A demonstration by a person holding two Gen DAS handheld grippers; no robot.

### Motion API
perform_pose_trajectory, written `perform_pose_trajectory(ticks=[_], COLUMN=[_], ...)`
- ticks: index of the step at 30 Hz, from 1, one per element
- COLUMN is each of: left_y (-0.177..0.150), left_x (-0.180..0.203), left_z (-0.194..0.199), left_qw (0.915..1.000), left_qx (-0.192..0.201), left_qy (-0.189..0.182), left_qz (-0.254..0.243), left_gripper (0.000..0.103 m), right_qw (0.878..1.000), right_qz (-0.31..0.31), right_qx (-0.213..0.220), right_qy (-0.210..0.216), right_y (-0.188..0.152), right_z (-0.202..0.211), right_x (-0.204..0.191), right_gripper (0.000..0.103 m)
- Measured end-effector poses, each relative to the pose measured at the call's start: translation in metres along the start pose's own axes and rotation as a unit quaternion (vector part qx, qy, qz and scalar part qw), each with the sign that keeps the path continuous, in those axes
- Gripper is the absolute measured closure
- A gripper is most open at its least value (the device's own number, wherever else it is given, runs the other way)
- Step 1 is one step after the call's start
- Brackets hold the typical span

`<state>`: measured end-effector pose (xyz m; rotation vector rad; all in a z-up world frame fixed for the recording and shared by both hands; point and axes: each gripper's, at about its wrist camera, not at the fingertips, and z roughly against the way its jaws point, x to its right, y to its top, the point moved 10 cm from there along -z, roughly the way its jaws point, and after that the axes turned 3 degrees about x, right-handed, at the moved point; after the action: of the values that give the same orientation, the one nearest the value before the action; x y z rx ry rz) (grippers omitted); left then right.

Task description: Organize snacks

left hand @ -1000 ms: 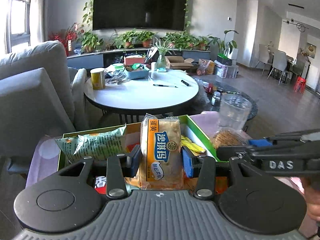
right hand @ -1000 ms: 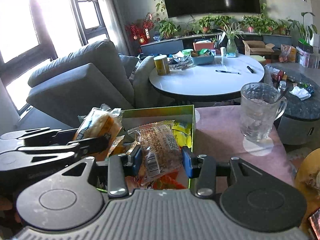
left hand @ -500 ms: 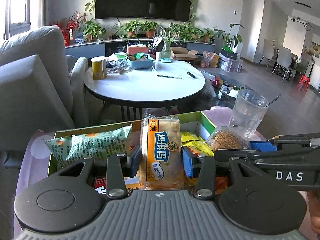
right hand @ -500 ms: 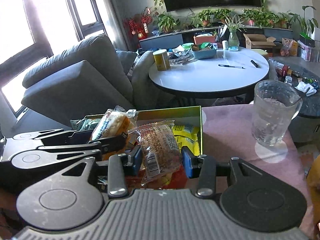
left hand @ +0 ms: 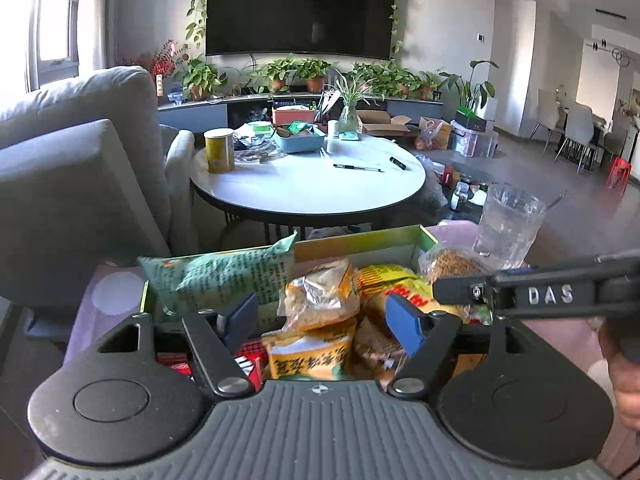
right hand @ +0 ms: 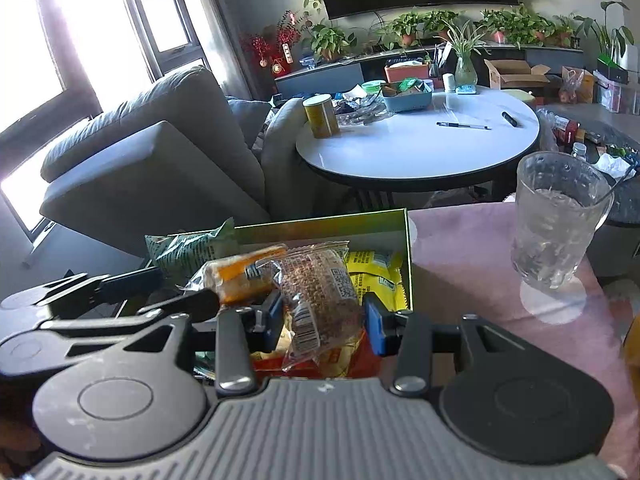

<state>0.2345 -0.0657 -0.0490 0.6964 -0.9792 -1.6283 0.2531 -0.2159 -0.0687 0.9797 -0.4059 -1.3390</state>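
Observation:
A green snack box (left hand: 360, 240) (right hand: 320, 225) on the pink table holds several packets. My left gripper (left hand: 322, 318) is open above it; the orange cake packet (left hand: 320, 294) lies loose in the box between the fingers, also seen in the right wrist view (right hand: 244, 274). A green packet (left hand: 218, 280) leans at the box's left. My right gripper (right hand: 320, 316) is shut on a clear packet of brown grain snack (right hand: 320, 292), held over the box's right side above yellow packets (right hand: 372, 276). The right gripper shows in the left wrist view (left hand: 460, 292).
A glass mug (right hand: 556, 220) stands on the pink table (right hand: 472, 248) right of the box. Behind are a round white table (left hand: 308, 184) with a yellow can and pens, a grey sofa (left hand: 80, 160) at left, plants and a TV.
My left gripper opened and let go of the orange cake packet, which now lies in the box. Both grippers lowered toward the box. The right gripper still holds the grain packet.

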Motion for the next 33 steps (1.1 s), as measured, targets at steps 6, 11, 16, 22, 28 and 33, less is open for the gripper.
perform_pose_trajectory(ticks=[6,11,16,22,28,33], left_y=[-0.010,-0.017,-0.021,-0.024,-0.022,-0.019], left_x=[-0.003,-0.002,0.001,0.003,0.002,0.000], left_z=[0.008,0.009,0.010,0.012,0.022,0.035], left_qw=[1.0000,1.0000,0.9999,0.9999,1.0000,0.9999], left_qx=[-0.004,-0.009,-0.013,-0.015,-0.009,0.003], left_qy=[0.003,0.002,-0.002,-0.005,-0.002,0.001], left_qz=[-0.003,-0.003,-0.002,0.002,0.005,0.014], left_gripper=[0.033,0.030,0.029,0.027,0.024,0.018], right_qw=[1.000,1.000,0.999,1.000,0.999,0.999], right_qz=[-0.005,-0.017,-0.022,-0.020,-0.015,-0.007], right_qx=[-0.003,-0.002,0.004,0.010,0.030,0.046], right_qy=[-0.003,-0.010,-0.022,-0.018,-0.010,-0.004], right_y=[0.000,0.004,0.002,0.002,0.011,0.015], right_z=[-0.004,-0.007,-0.006,0.003,0.019,0.039], right_x=[-0.001,0.002,0.006,0.003,-0.005,-0.012], right_gripper=[0.021,0.020,0.018,0.018,0.018,0.018])
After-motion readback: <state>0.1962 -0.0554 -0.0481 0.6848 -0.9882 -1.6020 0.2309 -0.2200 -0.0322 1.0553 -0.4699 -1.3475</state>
